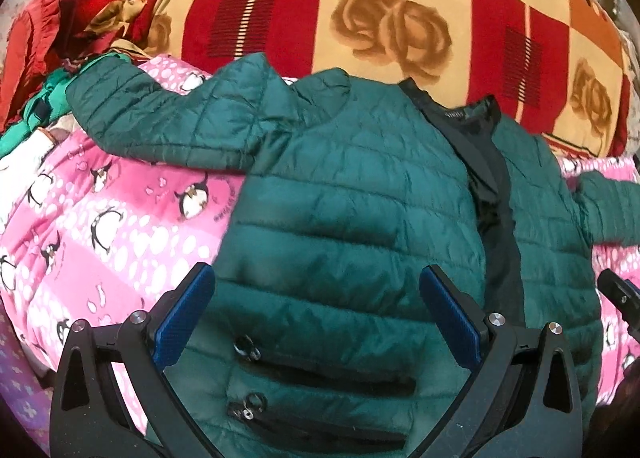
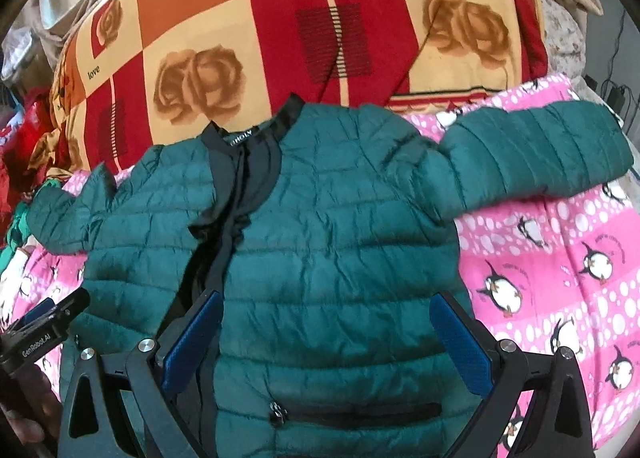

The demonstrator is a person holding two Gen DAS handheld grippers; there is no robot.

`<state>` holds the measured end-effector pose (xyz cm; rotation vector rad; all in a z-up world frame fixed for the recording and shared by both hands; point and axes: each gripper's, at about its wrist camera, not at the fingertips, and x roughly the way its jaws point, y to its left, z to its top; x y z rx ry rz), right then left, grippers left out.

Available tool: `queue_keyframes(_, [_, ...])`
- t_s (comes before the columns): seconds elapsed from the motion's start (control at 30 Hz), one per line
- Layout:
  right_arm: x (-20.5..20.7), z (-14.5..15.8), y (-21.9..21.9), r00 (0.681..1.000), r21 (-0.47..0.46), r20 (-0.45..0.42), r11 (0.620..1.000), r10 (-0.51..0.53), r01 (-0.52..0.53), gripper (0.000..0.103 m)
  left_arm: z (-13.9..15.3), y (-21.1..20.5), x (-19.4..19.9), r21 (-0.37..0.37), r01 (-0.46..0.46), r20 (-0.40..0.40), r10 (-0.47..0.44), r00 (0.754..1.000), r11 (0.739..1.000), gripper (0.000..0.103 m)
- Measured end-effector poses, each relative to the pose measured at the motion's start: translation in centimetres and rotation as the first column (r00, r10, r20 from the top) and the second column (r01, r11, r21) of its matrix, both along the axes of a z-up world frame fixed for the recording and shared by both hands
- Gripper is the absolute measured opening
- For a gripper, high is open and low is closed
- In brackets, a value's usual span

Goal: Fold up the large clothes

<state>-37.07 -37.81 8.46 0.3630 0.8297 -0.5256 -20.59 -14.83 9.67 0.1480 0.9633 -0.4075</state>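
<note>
I have the jacket [image 1: 352,194] spread front-up on the pink sheet [image 1: 100,226] of the bed, collar [image 2: 256,138] away from me, zip line part open and both sleeves thrown out to the sides. Its left sleeve [image 1: 160,118] runs toward a heap of red and green clothes [image 1: 60,38]; its right sleeve [image 2: 532,154] lies out across the sheet. Beyond the collar sits the rose-patterned blanket [image 2: 280,38].

My left tongs [image 1: 316,318] hover above the lower left panel, over the two pocket zips, jaws spread wide and holding nothing. My right tongs [image 2: 328,342] are the same over the right panel, gaping and empty above its pocket.

By my reading, the jacket is laid flat and no fold is made yet; this is the start of the first fold. Next I would move each tool outward to a sleeve, close on the cuff and bring it across the chest. The quilted shell looks slippery, so I'd bite deep.
</note>
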Motion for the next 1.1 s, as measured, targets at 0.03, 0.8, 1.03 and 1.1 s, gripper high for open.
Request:
queue_keyframes(0.03, [0.2, 0.2, 0.0, 1.000, -0.003, 0.007, 1.000, 0.001, -0.001, 0.103, 0.1, 0.0, 0.2, 0.000, -0.004, 0.003, 0.004, 1.000, 1.000, 0.103])
queue_keyframes(0.8, [4.1, -2.1, -1.1, 0.999, -0.031, -0.045, 0.999, 0.007, -0.008, 0.103, 0.0, 1.9, 5.4, 0.032, -0.070, 0.110, 0.066, 0.992, 0.997, 0.103])
queue_keyframes(1.03, [5.1, -2.7, -1.2, 0.999, -0.023, -0.034, 1.000, 0.015, -0.015, 0.103, -0.3, 2.9, 7.0, 0.025, -0.094, 0.119, 0.090, 0.989, 0.995, 0.103])
queue_keyframes(1.1, [5.5, -2.9, -1.0, 0.999, -0.028, -0.041, 0.999, 0.022, -0.023, 0.103, -0.3, 3.2, 7.5, 0.028, -0.103, 0.124, 0.099, 0.987, 0.994, 0.103])
